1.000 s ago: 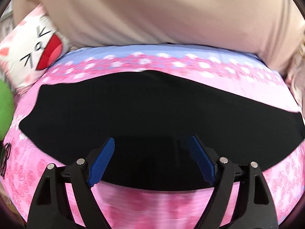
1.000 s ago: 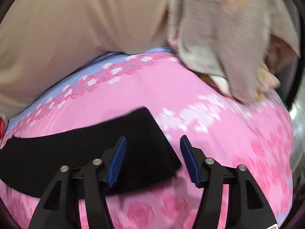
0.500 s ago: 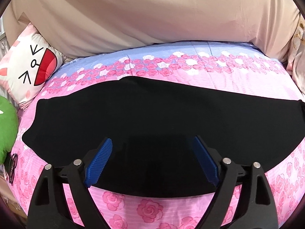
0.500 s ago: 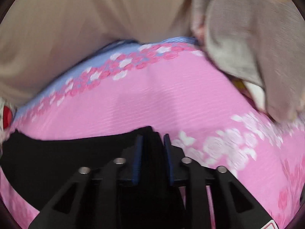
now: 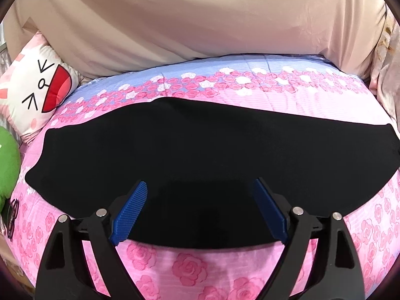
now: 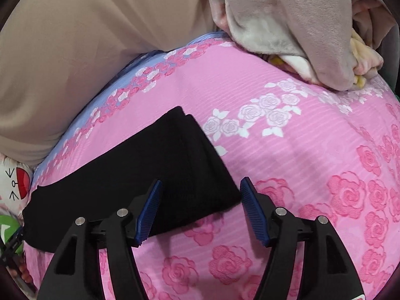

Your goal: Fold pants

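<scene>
Black pants (image 5: 200, 147) lie flat in a long strip across the pink rose bedspread (image 5: 200, 270). My left gripper (image 5: 200, 192) is open and empty, held over the near middle edge of the pants. In the right wrist view the right end of the pants (image 6: 162, 165) lies flat with its doubled edge showing. My right gripper (image 6: 200, 190) is open and empty, its fingers either side of the near right corner of the pants.
A beige curtain (image 5: 200, 17) hangs behind the bed. A white cartoon pillow (image 5: 37, 87) and a green toy (image 5: 7, 165) lie at the left. Glasses (image 5: 12, 215) lie at the left edge. A heap of grey blankets (image 6: 295, 20) sits at the far right.
My right gripper closed on the right end of the pants half a second ago and has now opened and let it go. My left gripper stayed open and shifted only slightly.
</scene>
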### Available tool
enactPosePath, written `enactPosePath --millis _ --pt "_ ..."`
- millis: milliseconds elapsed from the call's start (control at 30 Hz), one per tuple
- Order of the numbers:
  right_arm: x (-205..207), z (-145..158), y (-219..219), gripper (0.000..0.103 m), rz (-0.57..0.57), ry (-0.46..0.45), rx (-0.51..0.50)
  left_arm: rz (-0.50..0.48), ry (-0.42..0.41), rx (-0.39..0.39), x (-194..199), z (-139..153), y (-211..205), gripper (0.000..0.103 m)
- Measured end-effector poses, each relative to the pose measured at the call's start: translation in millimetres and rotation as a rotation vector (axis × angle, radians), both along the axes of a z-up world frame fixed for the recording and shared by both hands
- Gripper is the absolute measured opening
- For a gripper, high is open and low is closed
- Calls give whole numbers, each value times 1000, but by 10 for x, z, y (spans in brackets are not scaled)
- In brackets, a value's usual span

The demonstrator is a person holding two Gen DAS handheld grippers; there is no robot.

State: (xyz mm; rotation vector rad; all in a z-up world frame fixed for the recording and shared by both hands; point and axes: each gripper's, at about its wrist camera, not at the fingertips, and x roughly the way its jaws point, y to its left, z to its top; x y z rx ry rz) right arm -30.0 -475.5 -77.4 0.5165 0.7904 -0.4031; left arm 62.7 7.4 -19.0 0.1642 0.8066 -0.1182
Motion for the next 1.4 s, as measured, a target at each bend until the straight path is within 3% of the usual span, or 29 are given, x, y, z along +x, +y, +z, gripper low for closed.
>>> enactPosePath --millis 67,133,267,433,567,700,800,967,1033,1067,1133,1200,1233,1333,1400 --pt "48 -17 36 20 9 -8 34 22 -2 -7 -24 8 116 85" --pt "39 25 81 19 -5 -74 99 46 -8 -2 -37 13 236 85" --pt "154 375 453 19 58 -164 54 98 -21 4 -42 23 525 85" --pt "645 869 1339 19 256 -232 7 140 -21 -41 -35 17 839 85" --pt "1168 985 2225 19 454 -237 8 160 -26 -58 -60 -1 1036 85" --pt "1629 817 3085 20 620 -188 20 168 -43 -57 -101 14 1176 85" --pt "1901 515 3694 22 726 -96 16 176 -61 -47 -135 23 1272 85" --pt "1983 -41 4259 40 818 63 -50 192 -64 -64 -141 -1 1425 85" --pt "1825 95 4231 52 829 30 -98 209 -63 -69 -133 -5 1505 86" --pt "1756 161 4150 52 819 23 -97 221 -63 -74 -131 -7 1560 86" --pt "1498 404 3860 60 746 -40 -94 239 -61 -87 -123 -12 1652 87" --pt "1228 559 3434 74 635 -82 -97 267 -57 -99 -109 -27 1748 87" --pt "1085 588 3192 74 567 -89 -96 275 -55 -102 -105 -34 1772 87" --pt "763 412 2499 75 391 -31 -23 289 -55 -109 -83 -34 1770 87" --pt "641 212 2220 76 328 -14 89 281 -57 -105 -74 -22 1708 87"
